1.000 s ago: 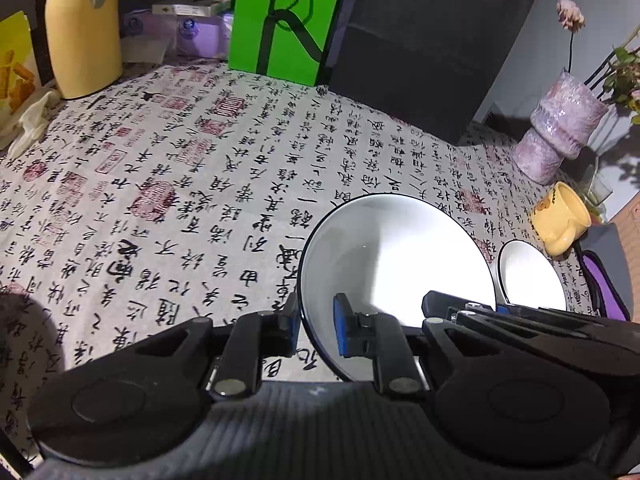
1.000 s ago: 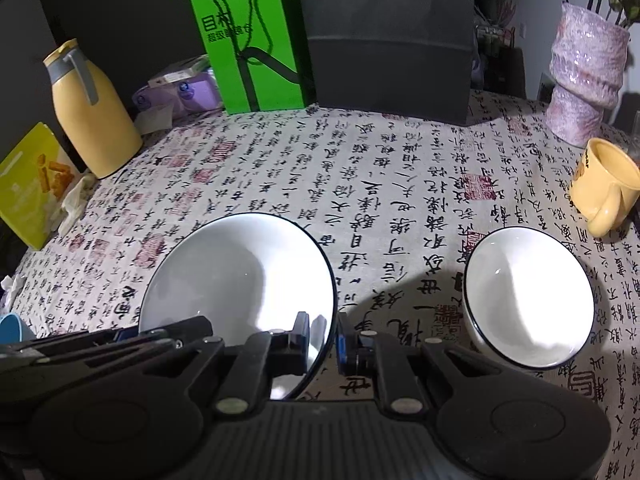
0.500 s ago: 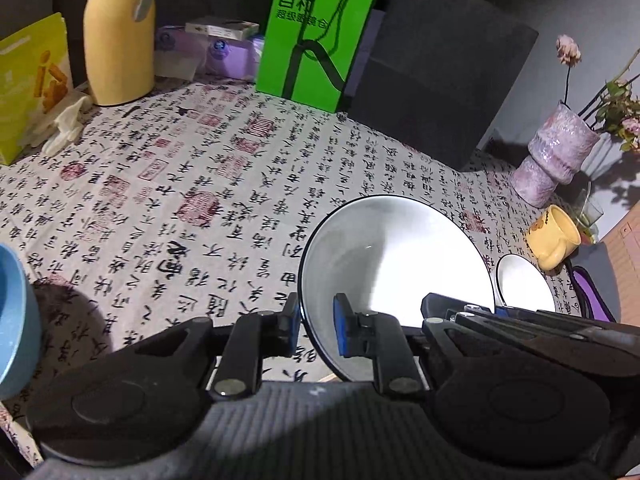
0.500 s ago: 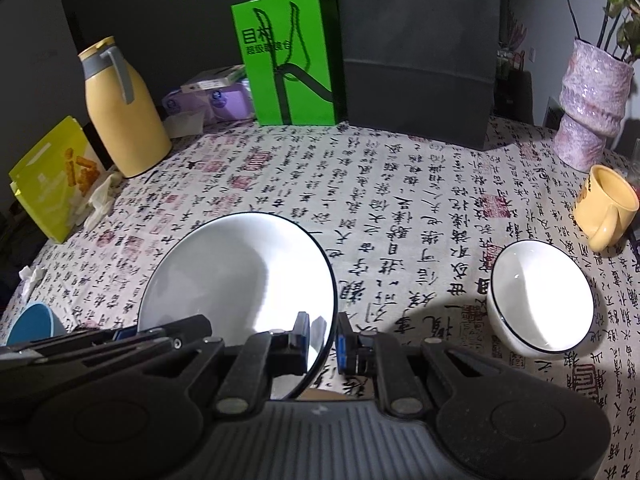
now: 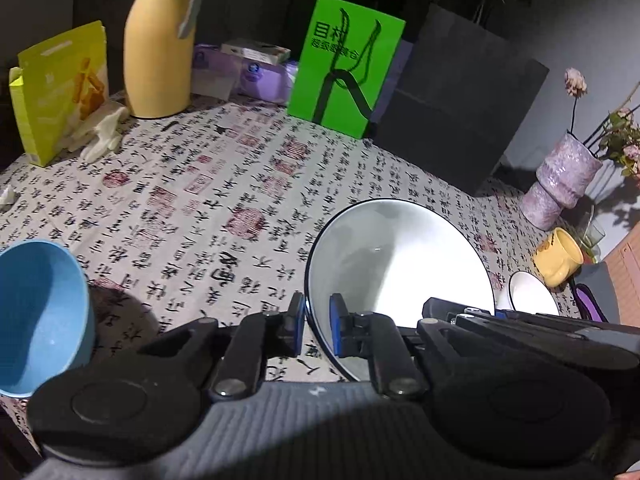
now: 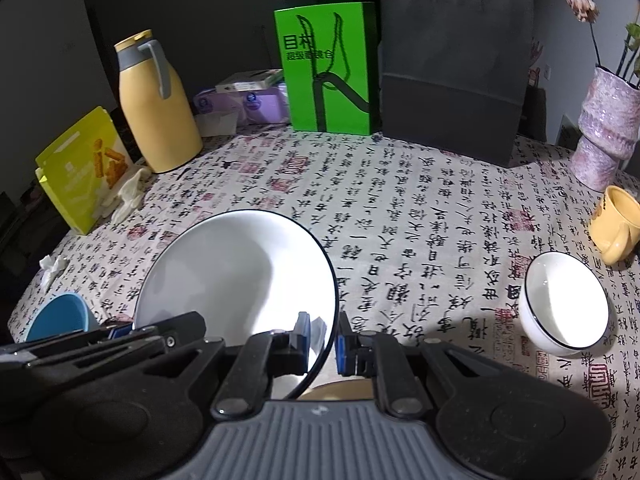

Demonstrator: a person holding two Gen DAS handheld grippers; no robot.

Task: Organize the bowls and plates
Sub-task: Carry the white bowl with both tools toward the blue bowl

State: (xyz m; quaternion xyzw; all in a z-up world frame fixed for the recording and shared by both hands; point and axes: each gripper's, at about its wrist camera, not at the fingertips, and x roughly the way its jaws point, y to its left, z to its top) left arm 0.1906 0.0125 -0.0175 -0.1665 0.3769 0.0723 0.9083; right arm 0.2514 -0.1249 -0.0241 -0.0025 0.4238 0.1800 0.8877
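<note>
Large white plate (image 5: 396, 264) clamped at opposite rims by left gripper (image 5: 318, 330) and right gripper (image 6: 323, 340), above calligraphy tablecloth (image 6: 420, 200)

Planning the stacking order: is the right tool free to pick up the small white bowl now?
Probably not: the right tool is shut on the big plate's rim. The path to the small white bowl looks open.

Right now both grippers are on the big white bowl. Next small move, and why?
Probably carry the big white bowl right toward the small white bowl and keep it level. The left hand-held gripper and right hand-held gripper each pinch opposite sides of its rim, and the small bowl sits alone, upright, on the cloth to the right, likely its stacking partner.
</note>
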